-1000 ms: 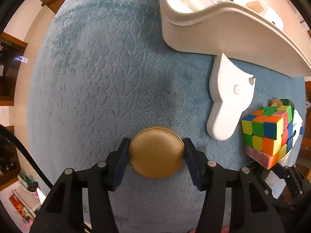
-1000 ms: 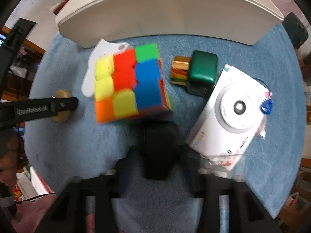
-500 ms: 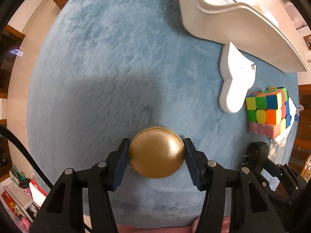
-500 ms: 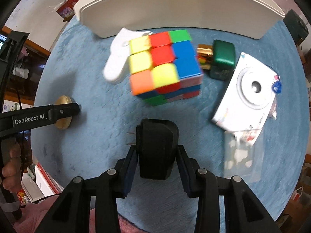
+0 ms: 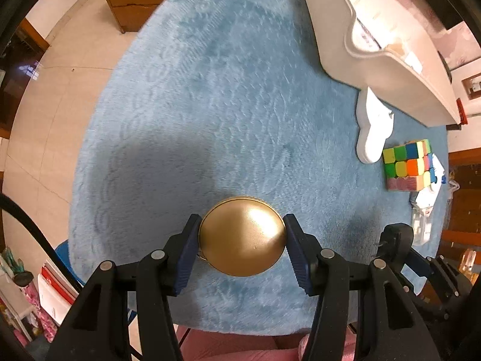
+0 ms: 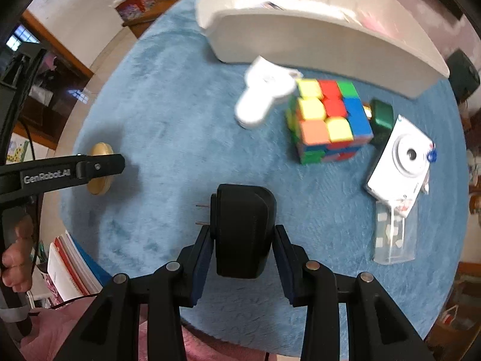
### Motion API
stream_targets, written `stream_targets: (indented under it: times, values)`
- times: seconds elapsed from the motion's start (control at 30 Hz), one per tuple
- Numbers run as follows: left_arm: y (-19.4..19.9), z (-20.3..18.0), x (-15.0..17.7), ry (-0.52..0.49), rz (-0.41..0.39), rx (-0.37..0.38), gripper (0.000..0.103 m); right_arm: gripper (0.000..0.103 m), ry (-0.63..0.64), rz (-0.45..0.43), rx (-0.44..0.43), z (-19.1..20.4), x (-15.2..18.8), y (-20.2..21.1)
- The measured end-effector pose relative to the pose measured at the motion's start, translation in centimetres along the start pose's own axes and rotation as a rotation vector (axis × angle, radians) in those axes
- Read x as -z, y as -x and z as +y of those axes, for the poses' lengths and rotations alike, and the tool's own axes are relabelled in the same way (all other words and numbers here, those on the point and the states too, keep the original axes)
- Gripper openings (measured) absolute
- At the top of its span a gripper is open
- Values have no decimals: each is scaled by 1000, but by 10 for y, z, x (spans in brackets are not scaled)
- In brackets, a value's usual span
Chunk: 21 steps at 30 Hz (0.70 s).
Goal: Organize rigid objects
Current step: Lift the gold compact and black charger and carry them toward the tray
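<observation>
A blue plush tabletop (image 5: 240,90) carries a long white bin (image 6: 315,30) at its far edge. Below it lie a white flat piece (image 6: 261,99), a colour cube (image 6: 327,120), a white camera (image 6: 402,156) and a small green box (image 6: 381,114). The right tool (image 6: 243,243) pinches a black plug adapter (image 6: 240,228) by its flat sides, prongs pointing left: stiff, light, secure there. The left tool (image 5: 242,240) clamps a brass disc (image 5: 242,236) across its rim; smooth metal, probably slippery, so a centred rim grip suits it. Both are held above the cloth.
</observation>
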<state>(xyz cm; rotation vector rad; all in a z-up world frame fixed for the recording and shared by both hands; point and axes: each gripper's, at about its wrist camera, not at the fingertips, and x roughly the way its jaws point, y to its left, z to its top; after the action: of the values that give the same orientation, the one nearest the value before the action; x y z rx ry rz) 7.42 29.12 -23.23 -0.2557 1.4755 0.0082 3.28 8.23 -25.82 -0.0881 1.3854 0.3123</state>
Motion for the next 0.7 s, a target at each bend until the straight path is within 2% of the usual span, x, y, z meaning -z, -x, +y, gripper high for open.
stream_targets:
  times: [0.07,0.3,0.57,0.7]
  values:
    - [9,11,5,5,-21,5,58,41,8,-20,-11,1,-12,11]
    - [28,47,17,-6,-81,11,59,41,78,-102,-2,17,-20,43]
    - [46,23,5,-11,-167,12,59,41,135,-210,7,5,-37,78]
    - [63,-6,-12,25,-209,79,59,41,131,-258,-1,-11,-52,90]
